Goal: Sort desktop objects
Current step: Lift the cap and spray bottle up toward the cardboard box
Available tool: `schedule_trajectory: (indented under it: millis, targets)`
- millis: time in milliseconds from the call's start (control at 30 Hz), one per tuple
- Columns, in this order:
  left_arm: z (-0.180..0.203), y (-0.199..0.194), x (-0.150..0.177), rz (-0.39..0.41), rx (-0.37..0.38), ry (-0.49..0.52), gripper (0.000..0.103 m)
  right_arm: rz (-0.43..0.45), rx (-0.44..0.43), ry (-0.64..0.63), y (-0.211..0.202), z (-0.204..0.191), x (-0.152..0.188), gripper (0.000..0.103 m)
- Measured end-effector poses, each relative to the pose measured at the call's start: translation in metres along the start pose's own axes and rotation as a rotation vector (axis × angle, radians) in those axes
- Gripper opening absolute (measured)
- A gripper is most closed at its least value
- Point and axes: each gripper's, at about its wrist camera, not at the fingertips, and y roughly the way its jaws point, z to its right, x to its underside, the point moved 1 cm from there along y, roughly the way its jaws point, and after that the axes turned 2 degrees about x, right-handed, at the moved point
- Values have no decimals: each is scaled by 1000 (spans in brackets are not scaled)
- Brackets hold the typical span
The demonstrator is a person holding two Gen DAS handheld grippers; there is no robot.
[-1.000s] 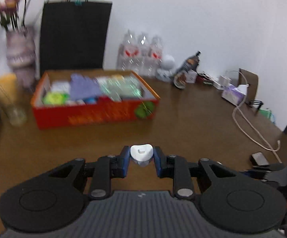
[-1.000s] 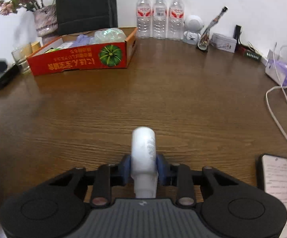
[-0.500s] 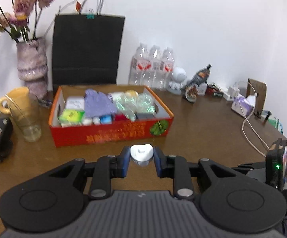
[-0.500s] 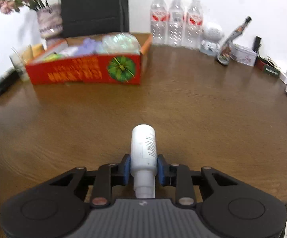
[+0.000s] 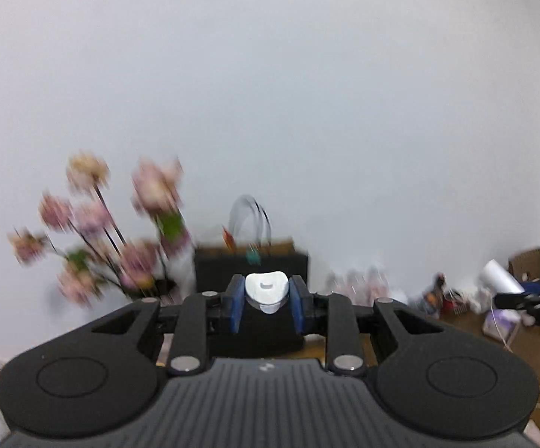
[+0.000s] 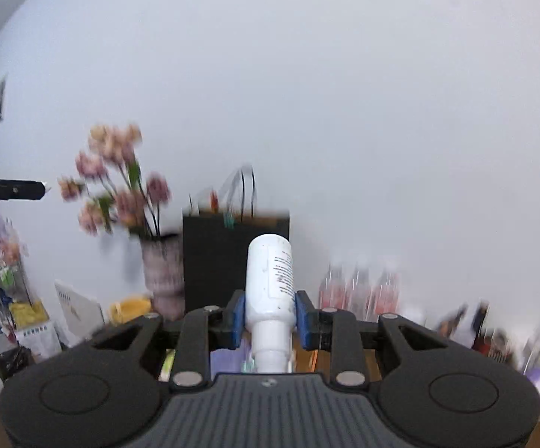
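Both views had swung up from the bench to the white wall within the last half second. The left gripper (image 5: 266, 294) clenched a small white heart-shaped plastic cap (image 5: 267, 291), the right gripper (image 6: 269, 316) a white cylindrical plastic bottle (image 6: 270, 280), both before the tall black paper bag (image 6: 214, 261); likely carrying continued.

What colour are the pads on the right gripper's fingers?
Blue, on the fingers clamping the white bottle; clearest in the right wrist view.

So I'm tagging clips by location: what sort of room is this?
Probably an office or home workroom: a wooden desk against a plain white wall, with a vase of flowers, a black paper bag and bottled water.
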Motion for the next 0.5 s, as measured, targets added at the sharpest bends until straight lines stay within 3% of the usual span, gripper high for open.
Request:
schedule_trajectory:
  millis: [333, 433, 500]
  targets:
    - [-2, 18, -58, 8, -85, -27, 26, -56, 43, -12, 42, -6, -55, 26]
    - [14, 82, -9, -107, -40, -43, 26, -74, 55, -16, 55, -7, -71, 26]
    - [25, 126, 25, -186, -11, -54, 26, -157, 39, -24, 99, -17, -37, 26]
